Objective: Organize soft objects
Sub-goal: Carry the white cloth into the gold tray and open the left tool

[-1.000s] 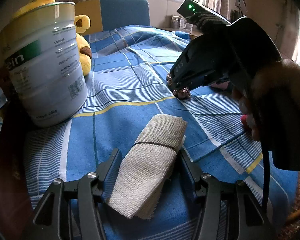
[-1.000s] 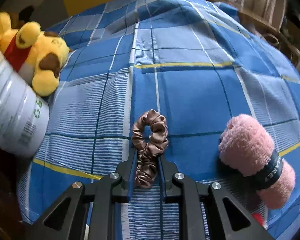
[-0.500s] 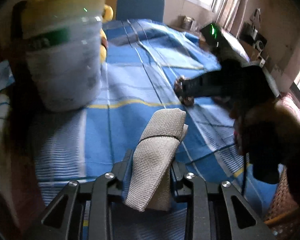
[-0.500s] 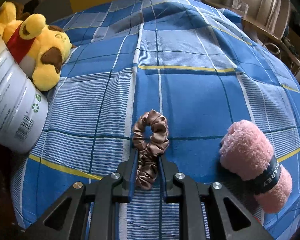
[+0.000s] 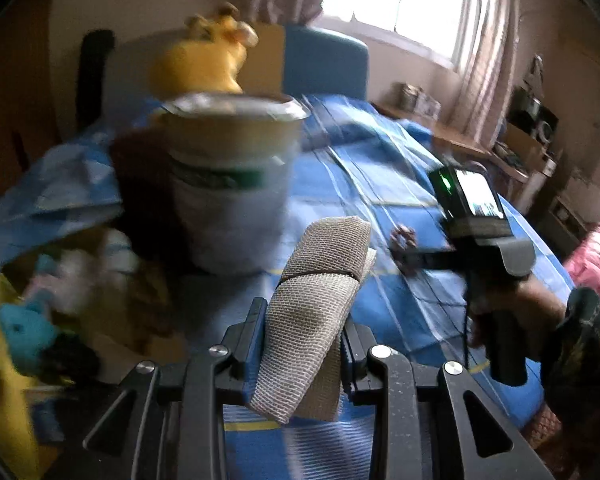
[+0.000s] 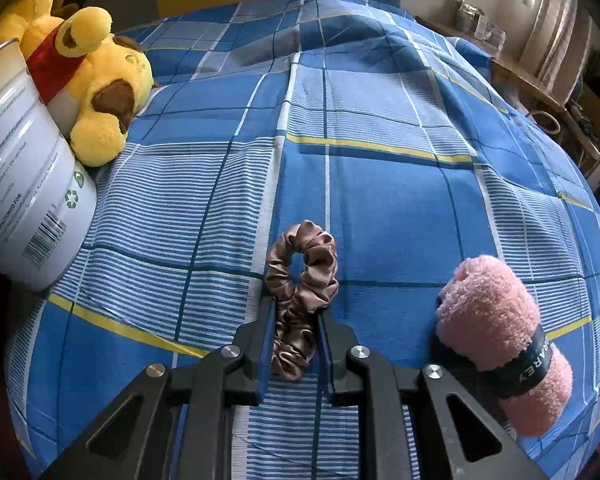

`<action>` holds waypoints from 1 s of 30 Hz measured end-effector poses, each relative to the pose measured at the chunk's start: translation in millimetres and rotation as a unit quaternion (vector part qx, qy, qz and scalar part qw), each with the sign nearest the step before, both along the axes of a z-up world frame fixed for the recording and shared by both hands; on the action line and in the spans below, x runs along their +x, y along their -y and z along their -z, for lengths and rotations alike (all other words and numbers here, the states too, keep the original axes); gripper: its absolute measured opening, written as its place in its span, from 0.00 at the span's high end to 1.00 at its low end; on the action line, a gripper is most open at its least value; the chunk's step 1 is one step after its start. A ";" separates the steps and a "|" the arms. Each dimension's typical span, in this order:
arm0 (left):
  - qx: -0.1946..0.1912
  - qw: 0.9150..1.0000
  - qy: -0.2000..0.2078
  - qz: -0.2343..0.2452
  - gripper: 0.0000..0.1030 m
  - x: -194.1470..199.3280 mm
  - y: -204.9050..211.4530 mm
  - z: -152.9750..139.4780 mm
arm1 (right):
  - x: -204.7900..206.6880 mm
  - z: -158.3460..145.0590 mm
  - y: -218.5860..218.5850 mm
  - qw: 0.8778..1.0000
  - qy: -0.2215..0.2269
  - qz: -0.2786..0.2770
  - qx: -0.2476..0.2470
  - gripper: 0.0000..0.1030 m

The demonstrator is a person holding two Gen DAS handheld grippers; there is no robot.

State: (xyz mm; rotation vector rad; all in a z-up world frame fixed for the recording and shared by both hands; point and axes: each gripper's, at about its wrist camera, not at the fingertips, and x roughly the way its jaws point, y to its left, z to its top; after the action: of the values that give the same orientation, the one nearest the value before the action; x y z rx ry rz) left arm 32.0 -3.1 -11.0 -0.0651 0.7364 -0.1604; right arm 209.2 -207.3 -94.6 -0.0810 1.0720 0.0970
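Note:
My left gripper [image 5: 302,320] is shut on a folded beige cloth [image 5: 312,312] bound with a thin band, held above the bed, in front of the white tin [image 5: 228,184]. My right gripper [image 6: 296,312] is shut on a brown satin scrunchie [image 6: 300,280] that rests on the blue plaid bedspread [image 6: 380,184]. The right gripper with the scrunchie also shows in the left wrist view [image 5: 410,254]. A rolled pink towel [image 6: 500,340] with a black band lies to the right of the scrunchie.
A yellow plush bear [image 6: 88,80] leans against the white tin [image 6: 24,192] at the left. Blurred soft items [image 5: 36,312] lie low at the left of the left wrist view. A blue headboard [image 5: 324,64] and a window [image 5: 400,4] are behind.
My left gripper closed on the beige cloth, lifted it and swung left towards the tin; its view is motion-blurred. My right gripper stayed shut on the scrunchie and rose slightly.

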 end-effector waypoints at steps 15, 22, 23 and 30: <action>0.017 0.994 0.023 -0.105 0.68 -17.6 -84.4 -21.7 | -4.2 0.0 -4.7 1.000 0.014 -0.012 -0.022 0.82; 0.018 0.987 0.010 -0.158 0.68 -24.9 -134.0 -13.1 | -6.0 -0.8 -5.8 0.999 0.017 -0.012 -0.025 0.82; 0.017 0.986 0.008 -0.166 0.68 -26.4 -142.1 -11.9 | -6.5 -0.7 -6.3 0.999 0.018 -0.012 -0.026 0.82; 0.019 0.968 -0.021 -0.250 0.65 -46.1 -220.1 6.5 | -7.3 -0.6 -7.8 0.999 0.018 -0.001 -0.027 0.83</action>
State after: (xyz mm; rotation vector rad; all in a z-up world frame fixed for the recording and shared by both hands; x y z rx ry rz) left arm -14.2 216.9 -17.5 -0.2147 0.7445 0.3379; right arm 201.9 -199.5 -93.9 -0.1320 1.0379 0.0689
